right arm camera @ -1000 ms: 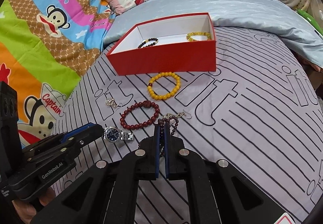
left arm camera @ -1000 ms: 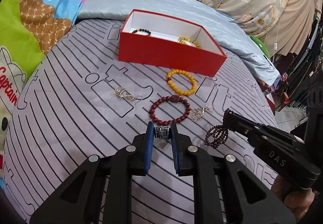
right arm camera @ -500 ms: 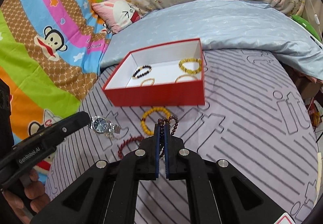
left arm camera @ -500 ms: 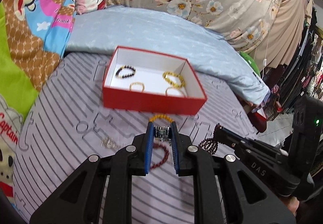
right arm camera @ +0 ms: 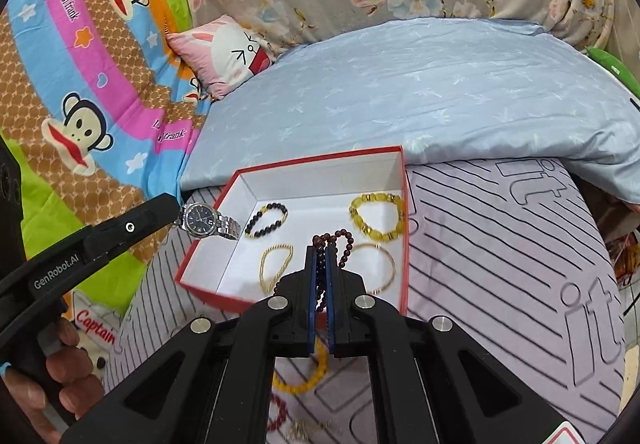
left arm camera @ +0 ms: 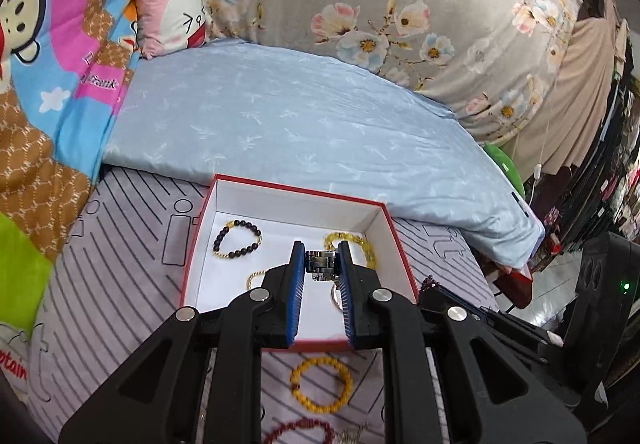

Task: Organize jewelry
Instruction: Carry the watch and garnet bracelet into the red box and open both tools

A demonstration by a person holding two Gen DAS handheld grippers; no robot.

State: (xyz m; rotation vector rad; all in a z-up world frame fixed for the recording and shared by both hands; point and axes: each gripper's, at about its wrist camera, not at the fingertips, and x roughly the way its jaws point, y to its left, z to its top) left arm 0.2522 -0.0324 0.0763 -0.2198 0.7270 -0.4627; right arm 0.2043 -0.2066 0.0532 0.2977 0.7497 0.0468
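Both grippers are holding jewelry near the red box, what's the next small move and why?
Probably lower both a little, then open the jaws. The left gripper is shut on the silver watch and the right gripper on the dark red bead bracelet, both lined up over the red box, where four bracelets already lie.

Black tongs, blue pads, silver screws.

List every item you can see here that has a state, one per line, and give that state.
Box: open, lidless, four bracelets inside.
Watch: clamped in left tool, off the bed.
Dark red beads: pinched in right tool, dangling over box.
Yellow bracelet: lying loose on bedspread, outside box.
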